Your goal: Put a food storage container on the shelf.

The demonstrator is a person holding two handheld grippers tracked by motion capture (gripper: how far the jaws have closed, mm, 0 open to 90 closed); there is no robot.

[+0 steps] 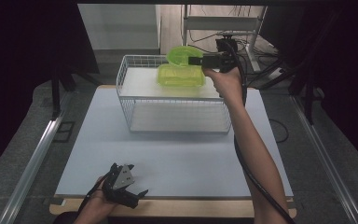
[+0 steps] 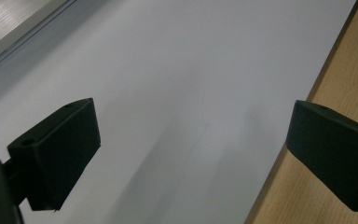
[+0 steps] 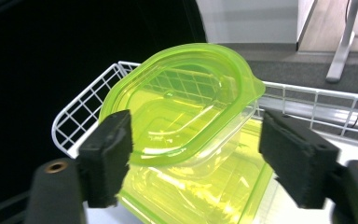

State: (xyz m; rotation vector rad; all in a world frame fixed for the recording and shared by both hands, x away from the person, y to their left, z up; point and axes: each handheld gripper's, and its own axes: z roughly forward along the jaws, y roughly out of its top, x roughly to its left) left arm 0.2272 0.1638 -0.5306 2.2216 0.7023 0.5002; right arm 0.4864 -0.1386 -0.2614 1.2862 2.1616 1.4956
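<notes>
Green box in the wire basket, right gripper at its raised lid.

High view: the box (image 1: 179,76) sits on the basket (image 1: 135,100) shelf; the right gripper (image 1: 196,60) is at the lid (image 1: 182,54); the left gripper (image 1: 137,196) rests at the table's (image 1: 177,149) near edge.
Left gripper view: jaws wide, nothing between.
Right gripper view: jaws spread, pads (image 3: 109,156) clear of the lid (image 3: 186,102).

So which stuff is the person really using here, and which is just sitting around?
Being used:
green lid
green box
wire basket
right gripper, open at the lid

Just around:
left gripper, open, idle
white mat
desk legs behind
</notes>
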